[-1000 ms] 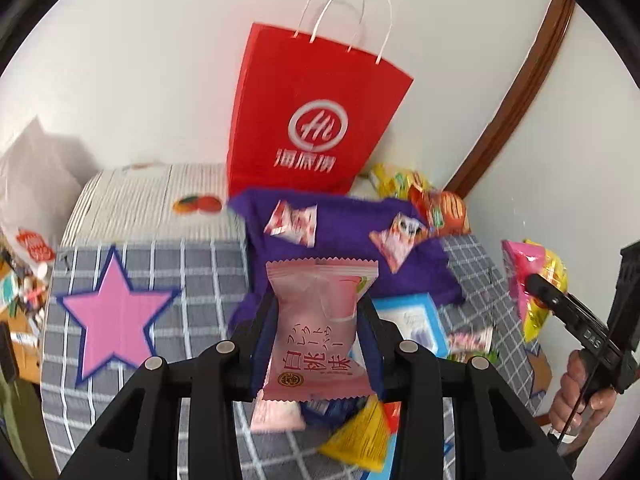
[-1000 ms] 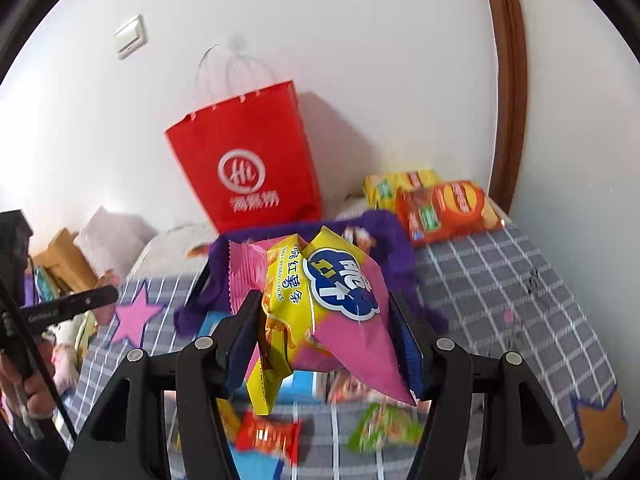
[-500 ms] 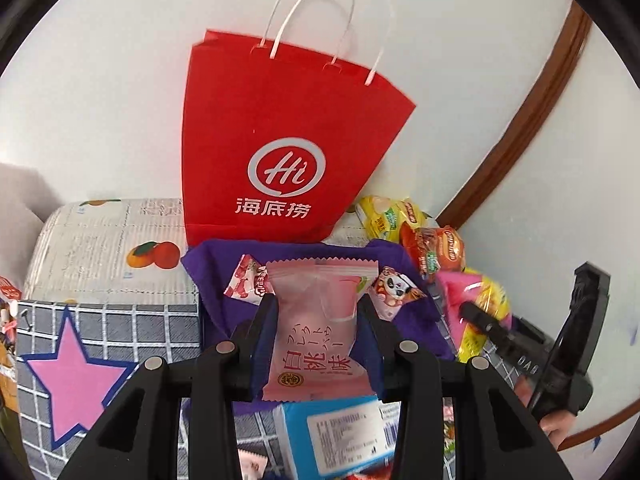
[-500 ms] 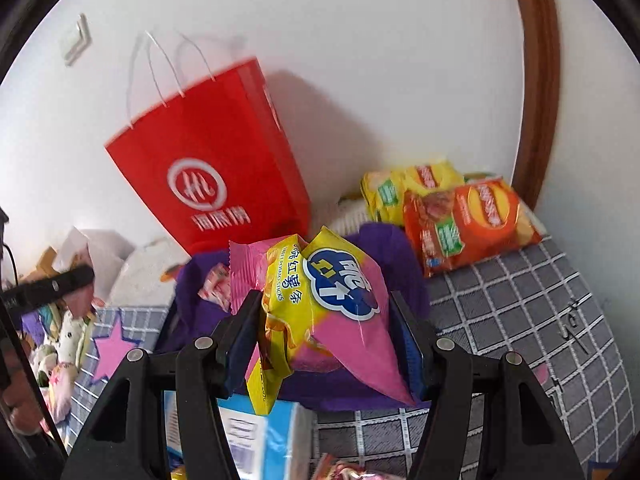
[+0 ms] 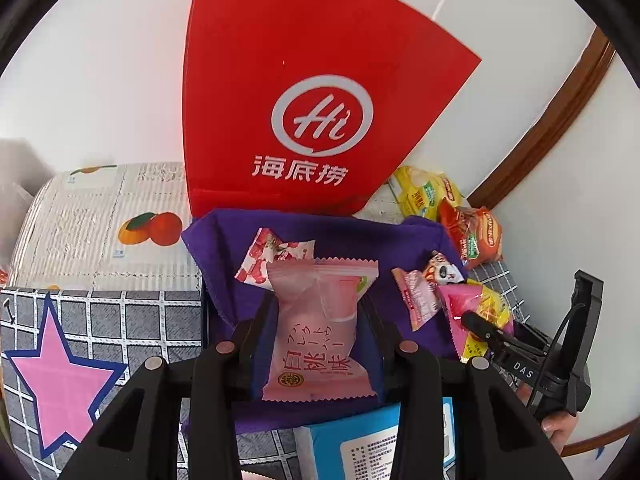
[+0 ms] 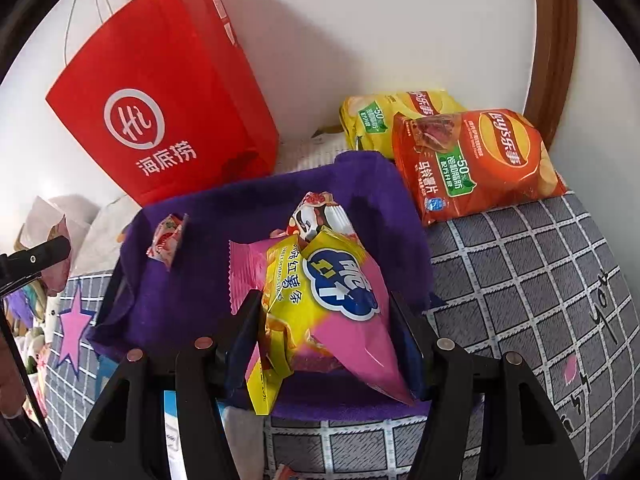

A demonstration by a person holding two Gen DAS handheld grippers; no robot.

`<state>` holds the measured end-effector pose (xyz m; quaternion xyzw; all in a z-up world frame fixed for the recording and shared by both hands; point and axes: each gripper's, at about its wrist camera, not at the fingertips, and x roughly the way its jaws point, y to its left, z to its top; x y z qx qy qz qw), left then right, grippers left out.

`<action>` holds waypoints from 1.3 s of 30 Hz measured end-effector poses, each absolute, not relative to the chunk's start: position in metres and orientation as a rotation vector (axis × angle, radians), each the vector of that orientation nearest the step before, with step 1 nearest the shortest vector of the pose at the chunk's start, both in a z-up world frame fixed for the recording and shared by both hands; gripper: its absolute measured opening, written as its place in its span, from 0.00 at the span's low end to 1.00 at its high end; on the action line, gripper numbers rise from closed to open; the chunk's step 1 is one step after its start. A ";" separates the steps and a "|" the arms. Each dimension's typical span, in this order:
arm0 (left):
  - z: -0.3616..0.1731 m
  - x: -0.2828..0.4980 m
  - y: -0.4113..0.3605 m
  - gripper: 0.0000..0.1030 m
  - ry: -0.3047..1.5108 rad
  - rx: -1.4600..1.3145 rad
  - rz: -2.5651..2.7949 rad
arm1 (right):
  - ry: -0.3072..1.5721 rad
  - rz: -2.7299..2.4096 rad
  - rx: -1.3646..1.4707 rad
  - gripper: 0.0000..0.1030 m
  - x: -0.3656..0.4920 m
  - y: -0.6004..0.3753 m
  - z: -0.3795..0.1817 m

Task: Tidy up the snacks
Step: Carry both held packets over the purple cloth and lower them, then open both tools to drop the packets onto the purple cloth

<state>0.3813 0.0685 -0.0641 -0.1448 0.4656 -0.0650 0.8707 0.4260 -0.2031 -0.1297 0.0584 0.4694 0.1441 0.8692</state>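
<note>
Both grippers have closed in on the purple bin [image 6: 160,300] since a second ago. The left gripper [image 5: 318,332] clamps a pink packet [image 5: 320,332] over the bin's near edge; the right gripper [image 6: 324,320] clamps a yellow bag [image 6: 320,308] above its middle. Two candies already lie inside; neither held snack is dropped yet, and chip bags [image 6: 476,160] wait outside at its far right corner.

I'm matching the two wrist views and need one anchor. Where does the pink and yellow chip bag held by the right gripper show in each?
Left wrist: pink and yellow chip bag at right of centre, over the purple bin's right edge.
Right wrist: centre foreground, between the gripper's fingers.
Shared landmark: red paper bag behind the bin.
</note>
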 end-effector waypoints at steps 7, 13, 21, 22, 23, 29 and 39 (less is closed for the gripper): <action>-0.078 0.388 0.063 0.36 0.997 -0.279 -0.124 | 0.992 0.262 0.129 0.59 0.433 -0.211 -0.137; -0.091 0.393 0.061 0.36 1.033 -0.290 -0.123 | 0.995 0.255 0.130 0.59 0.437 -0.209 -0.142; -0.110 0.399 0.061 0.36 1.079 -0.318 -0.112 | 0.992 0.250 0.065 0.59 0.437 -0.199 -0.145; -0.112 0.400 0.061 0.36 1.085 -0.321 -0.112 | 0.992 0.249 0.062 0.59 0.438 -0.199 -0.146; -0.114 0.400 0.061 0.36 1.092 -0.322 -0.109 | 0.992 0.249 0.066 0.60 0.438 -0.199 -0.146; -0.123 0.403 0.062 0.36 1.111 -0.310 -0.069 | 0.995 0.250 0.070 0.64 0.439 -0.202 -0.147; -0.134 0.409 0.062 0.37 1.147 -0.326 -0.064 | 0.949 0.249 0.012 0.68 0.431 -0.196 -0.139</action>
